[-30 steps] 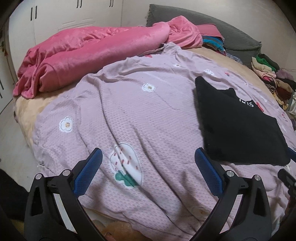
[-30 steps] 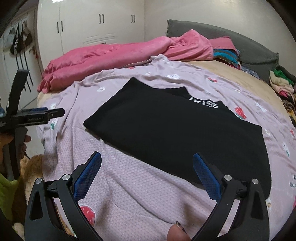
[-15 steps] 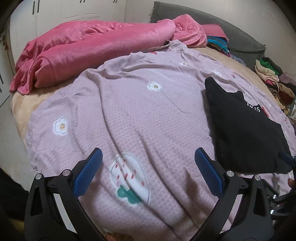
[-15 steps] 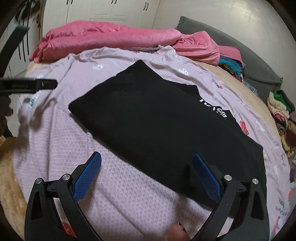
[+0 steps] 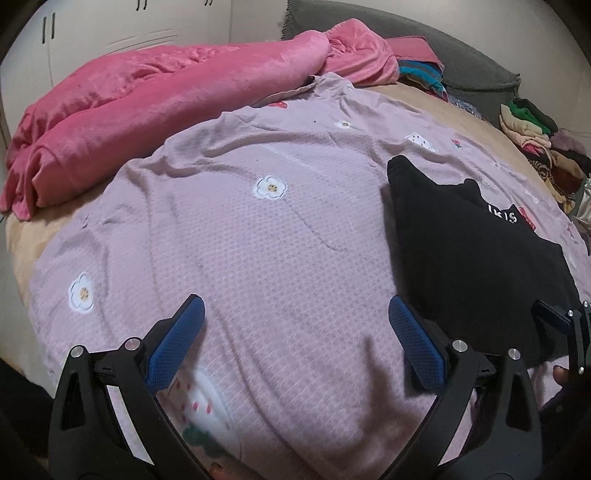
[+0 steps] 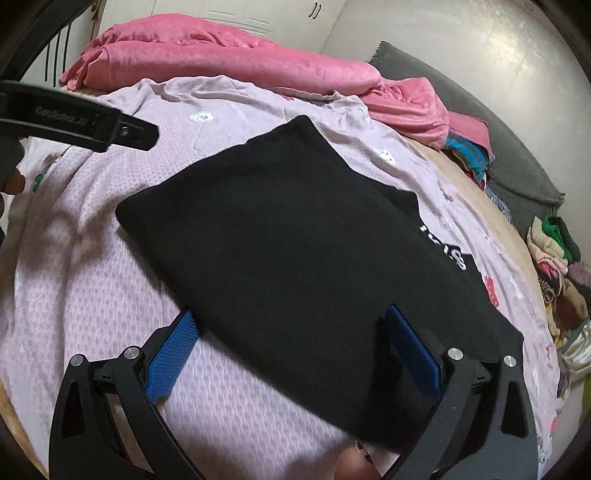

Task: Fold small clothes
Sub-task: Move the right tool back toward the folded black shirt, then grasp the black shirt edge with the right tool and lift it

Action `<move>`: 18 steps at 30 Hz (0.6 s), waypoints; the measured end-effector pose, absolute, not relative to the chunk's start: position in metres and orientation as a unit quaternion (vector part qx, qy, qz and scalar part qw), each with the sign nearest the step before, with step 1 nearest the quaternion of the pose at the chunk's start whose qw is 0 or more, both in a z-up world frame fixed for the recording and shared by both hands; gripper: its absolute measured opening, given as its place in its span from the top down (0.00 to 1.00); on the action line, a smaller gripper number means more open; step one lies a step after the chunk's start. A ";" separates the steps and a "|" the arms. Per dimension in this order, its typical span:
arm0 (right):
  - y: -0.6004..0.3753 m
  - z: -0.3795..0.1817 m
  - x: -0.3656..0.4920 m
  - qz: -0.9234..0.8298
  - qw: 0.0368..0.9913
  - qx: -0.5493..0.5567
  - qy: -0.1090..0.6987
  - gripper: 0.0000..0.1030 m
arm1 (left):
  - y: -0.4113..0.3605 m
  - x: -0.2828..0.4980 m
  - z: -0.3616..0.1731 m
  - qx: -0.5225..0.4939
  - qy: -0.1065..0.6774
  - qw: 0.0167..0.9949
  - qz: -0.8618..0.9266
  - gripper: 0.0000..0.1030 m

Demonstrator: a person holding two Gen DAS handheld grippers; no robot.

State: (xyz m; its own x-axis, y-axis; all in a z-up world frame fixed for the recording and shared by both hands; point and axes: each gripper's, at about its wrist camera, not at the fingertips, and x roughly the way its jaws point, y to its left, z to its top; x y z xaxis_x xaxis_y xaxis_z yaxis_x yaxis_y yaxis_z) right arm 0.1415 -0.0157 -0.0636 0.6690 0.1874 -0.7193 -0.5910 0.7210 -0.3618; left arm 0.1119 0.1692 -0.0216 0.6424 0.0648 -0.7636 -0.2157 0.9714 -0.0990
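Note:
A black garment (image 6: 295, 236) with white lettering lies folded flat on the mauve flowered bedspread (image 6: 85, 288). It also shows at the right of the left wrist view (image 5: 476, 254). My right gripper (image 6: 291, 347) is open and empty, low over the garment's near edge, its right pad above the black cloth. My left gripper (image 5: 295, 339) is open and empty over bare bedspread (image 5: 258, 240), left of the garment. The left gripper's finger (image 6: 85, 125) reaches in at the upper left of the right wrist view.
A rolled pink blanket (image 5: 155, 103) lies along the bed's far side. A grey cushion (image 5: 424, 44) sits at the head. A pile of mixed clothes (image 5: 535, 147) is heaped at the far right. White cupboards (image 5: 110, 29) stand behind.
Both grippers have moved forward and lower toward the bed. The right gripper has closed in on the garment's near edge. The garment has not moved.

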 end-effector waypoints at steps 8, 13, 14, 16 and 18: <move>0.004 -0.069 0.153 0.230 0.863 -0.323 0.314 0.04 | 0.166 0.136 -0.020 -0.095 0.423 0.899 0.064 0.09; 0.012 -0.069 0.154 0.225 0.867 -0.336 0.291 0.06 | 0.161 0.155 -0.022 -0.094 0.432 0.895 0.057 0.09; 0.013 -0.069 0.154 0.223 0.869 -0.338 0.285 0.06 | 0.160 0.159 -0.023 -0.094 0.434 0.894 0.054 0.09; 0.014 -0.067 0.152 0.222 0.873 -0.340 0.270 0.12 | 0.158 0.166 -0.023 -0.095 0.438 0.893 0.048 0.09; 0.012 -0.062 0.151 0.235 0.875 -0.333 0.260 0.32 | 0.158 0.176 -0.022 -0.109 0.444 0.889 0.031 0.09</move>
